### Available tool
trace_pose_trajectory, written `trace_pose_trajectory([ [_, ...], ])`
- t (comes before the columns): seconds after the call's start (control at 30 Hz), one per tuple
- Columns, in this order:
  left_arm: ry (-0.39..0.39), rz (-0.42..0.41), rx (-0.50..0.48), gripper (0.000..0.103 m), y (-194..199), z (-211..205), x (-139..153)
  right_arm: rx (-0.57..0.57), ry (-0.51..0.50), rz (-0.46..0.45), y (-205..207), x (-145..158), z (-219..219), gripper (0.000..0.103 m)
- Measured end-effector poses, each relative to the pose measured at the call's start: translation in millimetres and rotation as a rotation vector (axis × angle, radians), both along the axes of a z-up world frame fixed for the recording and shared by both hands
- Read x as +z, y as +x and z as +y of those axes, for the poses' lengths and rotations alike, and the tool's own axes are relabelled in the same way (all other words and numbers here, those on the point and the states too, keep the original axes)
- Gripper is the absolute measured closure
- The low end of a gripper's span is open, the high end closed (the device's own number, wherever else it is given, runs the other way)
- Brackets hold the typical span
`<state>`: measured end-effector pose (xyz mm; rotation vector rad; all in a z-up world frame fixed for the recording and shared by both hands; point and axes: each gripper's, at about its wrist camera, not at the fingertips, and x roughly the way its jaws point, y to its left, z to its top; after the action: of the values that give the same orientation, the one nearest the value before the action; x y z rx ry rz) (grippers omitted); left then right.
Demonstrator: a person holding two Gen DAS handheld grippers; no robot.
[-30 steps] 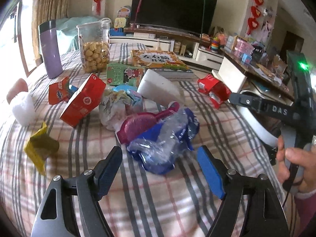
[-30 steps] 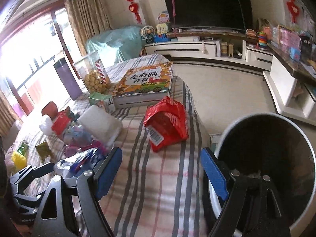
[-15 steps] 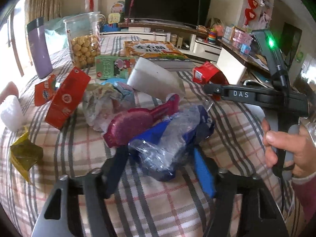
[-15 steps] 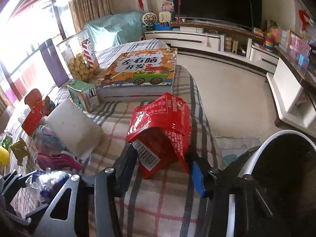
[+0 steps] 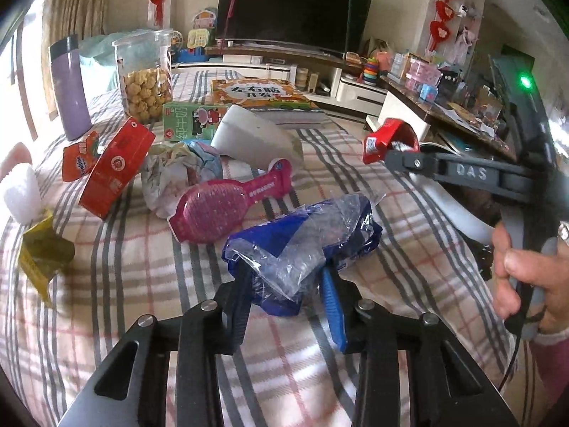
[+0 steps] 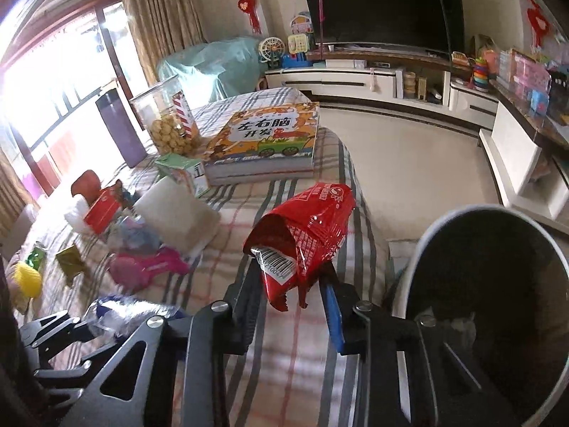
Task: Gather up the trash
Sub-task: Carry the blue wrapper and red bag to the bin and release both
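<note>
Blue-and-clear plastic wrapper (image 5: 302, 249) lies on the plaid-covered table (image 5: 142, 277), just in front of the pink brush (image 5: 227, 206). Left gripper (image 5: 288, 295): jaws closing, both pads pressed into the wrapper's near end. Red snack packet (image 6: 306, 235) sits crumpled between the right gripper (image 6: 290, 284) pads, jaws closing on it, beside the trash bin (image 6: 419, 249) at the table's edge.

A plaid-covered bed (image 5: 149, 320) carries everything: purple flask (image 5: 69, 89) and biscuit jar (image 5: 145, 78) toward the far edge, a picture book (image 6: 266, 142) at the far corner, a pink brush (image 5: 227, 210) mid-surface – and wrappers (red box (image 5: 115, 167), yellow packet (image 5: 42, 256)) along the left edge.
</note>
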<state>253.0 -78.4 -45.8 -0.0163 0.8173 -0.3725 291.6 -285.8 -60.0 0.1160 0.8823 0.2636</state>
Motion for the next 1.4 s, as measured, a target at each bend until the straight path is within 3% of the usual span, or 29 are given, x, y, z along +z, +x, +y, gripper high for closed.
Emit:
trace_pose_trajectory([
  [0.37, -0.059, 0.0, 0.058, 0.068, -22, 16, 12, -0.01, 0.086, -0.003, -67, 11, -13, 0.072],
  [0.7, -0.064, -0.002, 0.014, 0.068, -29, -13, 19, -0.072, 0.119, -0.016, -108, 20, -43, 0.072],
  [1.4, -0.037, -0.038, -0.125, 0.068, -3, -97, 34, -0.246, 0.135, -0.032, -118, 23, -135, 0.072],
])
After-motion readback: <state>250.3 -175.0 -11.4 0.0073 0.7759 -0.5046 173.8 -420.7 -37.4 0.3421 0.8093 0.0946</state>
